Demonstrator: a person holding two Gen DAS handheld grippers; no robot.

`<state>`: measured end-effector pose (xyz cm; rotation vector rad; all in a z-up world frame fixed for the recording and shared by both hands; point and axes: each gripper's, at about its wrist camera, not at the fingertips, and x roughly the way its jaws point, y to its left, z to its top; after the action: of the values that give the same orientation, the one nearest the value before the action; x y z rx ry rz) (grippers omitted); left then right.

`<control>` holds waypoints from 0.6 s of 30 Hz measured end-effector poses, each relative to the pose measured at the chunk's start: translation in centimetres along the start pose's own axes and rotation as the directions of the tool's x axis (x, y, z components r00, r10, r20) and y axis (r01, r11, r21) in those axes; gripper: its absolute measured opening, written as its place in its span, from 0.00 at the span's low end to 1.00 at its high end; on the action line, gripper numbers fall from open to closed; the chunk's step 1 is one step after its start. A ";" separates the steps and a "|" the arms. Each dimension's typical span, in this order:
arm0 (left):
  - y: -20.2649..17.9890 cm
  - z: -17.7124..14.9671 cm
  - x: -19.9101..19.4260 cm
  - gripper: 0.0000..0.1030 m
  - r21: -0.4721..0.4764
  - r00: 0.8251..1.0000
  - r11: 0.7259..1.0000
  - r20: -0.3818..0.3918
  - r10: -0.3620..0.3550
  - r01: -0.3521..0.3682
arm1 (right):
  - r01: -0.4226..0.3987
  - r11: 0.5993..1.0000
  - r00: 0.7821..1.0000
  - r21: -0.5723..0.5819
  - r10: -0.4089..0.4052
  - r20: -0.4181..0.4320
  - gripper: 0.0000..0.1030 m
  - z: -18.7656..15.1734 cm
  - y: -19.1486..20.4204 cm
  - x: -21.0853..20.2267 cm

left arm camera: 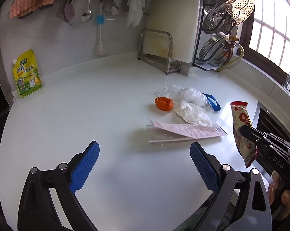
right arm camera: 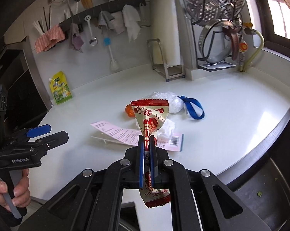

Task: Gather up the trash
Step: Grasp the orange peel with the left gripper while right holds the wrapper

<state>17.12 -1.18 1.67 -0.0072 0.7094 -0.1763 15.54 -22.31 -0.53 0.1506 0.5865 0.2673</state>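
My right gripper is shut on a red and cream snack wrapper and holds it above the white counter; the wrapper also shows in the left wrist view. My left gripper is open and empty above the counter's near part. On the counter lie a pink receipt on a clear plastic sleeve, a crumpled white tissue, an orange wrapper, a clear plastic bag and a blue band.
A yellow seasoning pouch leans on the back wall at the left. A steel rack with a cutting board and a rack with steamer trays stand at the back. A sink lies right of the counter edge.
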 end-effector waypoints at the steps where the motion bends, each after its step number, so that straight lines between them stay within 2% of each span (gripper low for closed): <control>1: -0.1 0.7 0.7 0.91 -0.005 1.000 1.000 -0.007 0.000 0.000 | 0.004 1.000 1.000 0.027 -0.004 0.013 0.05 0.1 -0.7 -0.3; 3: -0.2 2.0 2.2 0.91 -0.017 1.000 1.000 -0.017 -0.003 0.002 | 0.010 0.997 1.000 0.074 -0.012 0.026 0.05 0.1 -1.9 -0.7; 6: -0.5 4.1 4.9 0.91 -0.015 0.998 0.999 -0.037 0.050 -0.050 | 0.037 0.993 0.998 0.113 -0.041 0.037 0.05 0.1 -2.9 -1.2; 11: -1.1 6.9 9.0 0.91 -0.034 0.993 0.999 -0.115 0.030 -0.034 | 0.054 0.989 0.997 0.140 -0.060 0.040 0.05 0.0 -3.7 -1.5; 15: -1.7 7.8 12.2 0.91 -0.030 0.979 0.999 -0.205 0.006 -0.013 | 0.038 0.984 0.998 0.171 -0.045 0.037 0.05 -0.1 -4.2 -1.6; 18: -1.7 8.2 14.2 0.91 -0.037 0.964 0.999 -0.263 0.023 -0.034 | 0.030 0.982 0.999 0.187 -0.036 0.032 0.05 -0.1 -4.5 -1.7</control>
<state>32.75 -5.66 -1.20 -0.0133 0.9777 -0.1365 15.09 -27.04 -0.69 0.3261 0.5778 0.1768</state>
